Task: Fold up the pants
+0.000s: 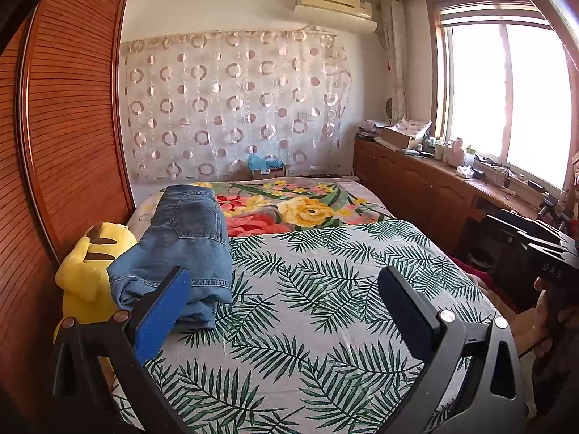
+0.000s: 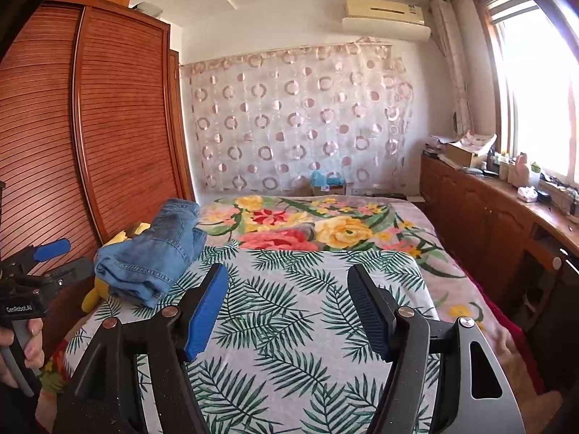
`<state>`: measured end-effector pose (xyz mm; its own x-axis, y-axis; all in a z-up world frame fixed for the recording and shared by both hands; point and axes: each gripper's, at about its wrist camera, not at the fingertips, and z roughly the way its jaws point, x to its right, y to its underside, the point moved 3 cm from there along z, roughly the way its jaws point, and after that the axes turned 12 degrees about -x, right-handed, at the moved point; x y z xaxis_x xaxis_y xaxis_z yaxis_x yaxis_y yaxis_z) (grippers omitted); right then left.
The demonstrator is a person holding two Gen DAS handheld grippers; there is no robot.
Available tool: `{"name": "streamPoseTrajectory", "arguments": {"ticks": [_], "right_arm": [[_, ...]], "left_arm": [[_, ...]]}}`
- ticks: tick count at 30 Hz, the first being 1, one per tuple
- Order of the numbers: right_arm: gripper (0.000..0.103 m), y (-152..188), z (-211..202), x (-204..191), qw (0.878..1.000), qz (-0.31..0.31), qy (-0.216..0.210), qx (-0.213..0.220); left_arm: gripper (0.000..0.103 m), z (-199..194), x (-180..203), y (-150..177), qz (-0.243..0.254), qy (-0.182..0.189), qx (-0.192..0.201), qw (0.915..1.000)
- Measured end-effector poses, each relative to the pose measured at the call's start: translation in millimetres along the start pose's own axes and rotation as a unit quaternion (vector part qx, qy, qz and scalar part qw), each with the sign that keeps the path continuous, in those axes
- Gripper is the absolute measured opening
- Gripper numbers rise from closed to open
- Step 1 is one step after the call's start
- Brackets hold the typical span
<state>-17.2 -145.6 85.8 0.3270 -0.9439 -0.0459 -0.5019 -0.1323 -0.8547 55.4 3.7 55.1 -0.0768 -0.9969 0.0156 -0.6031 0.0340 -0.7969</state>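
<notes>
Jeans: the jeans (image 1: 188,249) lay bundled on the bed's (image 1: 325,325) left edge, against a yellow plush (image 1: 87,271).
Direction: ahead and left of both; long axis ran away toward the wall.
Left hand-held gripper (image 1: 286,311): spread, empty, nearer.
Right hand-held gripper (image 2: 289,311): spread, empty, farther.
</notes>
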Motion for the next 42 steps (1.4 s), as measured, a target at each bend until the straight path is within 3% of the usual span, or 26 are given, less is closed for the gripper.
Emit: {"name": "streamPoseTrajectory", "arguments": {"ticks": [42], "right_arm": [[0.070, 0.1, 5.2, 23.8, 1.000, -0.001, -0.005, 0.002]], "left_arm": [[0.103, -5.4, 5.2, 4.7, -0.005, -0.003, 0.004, 1.0000]]}}
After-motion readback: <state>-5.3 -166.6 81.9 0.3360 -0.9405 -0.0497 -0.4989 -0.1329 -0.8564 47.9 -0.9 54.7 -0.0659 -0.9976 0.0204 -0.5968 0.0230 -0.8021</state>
